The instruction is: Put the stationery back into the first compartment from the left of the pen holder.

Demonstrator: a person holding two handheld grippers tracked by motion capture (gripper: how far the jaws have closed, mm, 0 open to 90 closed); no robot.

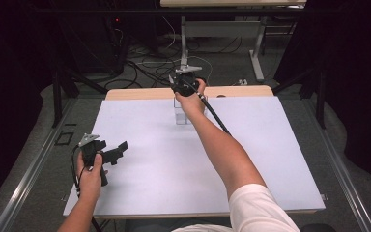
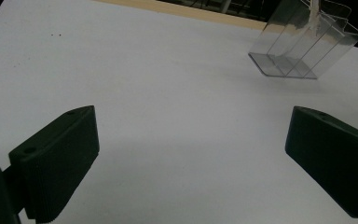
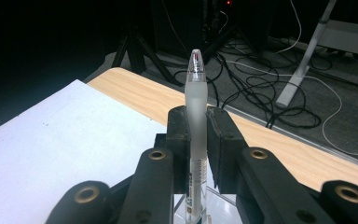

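Note:
A clear plastic holder (image 1: 182, 113) with several compartments stands at the far middle of the white table top (image 1: 149, 145). My right gripper (image 3: 198, 135) is above it, shut on a frosted clear pen (image 3: 196, 116) that stands upright, cap end up, its lower end down in the holder (image 3: 200, 212). In the high view the right gripper (image 1: 186, 83) sits over the holder with the forearm stretched across the table. My left gripper (image 1: 116, 153) rests open near the table's left front, pointing toward the holder (image 2: 303, 46). Its jaws are wide apart with nothing between them.
A wooden table edge (image 1: 232, 91) runs along the far side past the white sheet. Beyond it lie loose cables (image 1: 149, 63) and a desk leg (image 1: 257, 53) on the floor. A metal rail (image 1: 34, 164) borders the left side.

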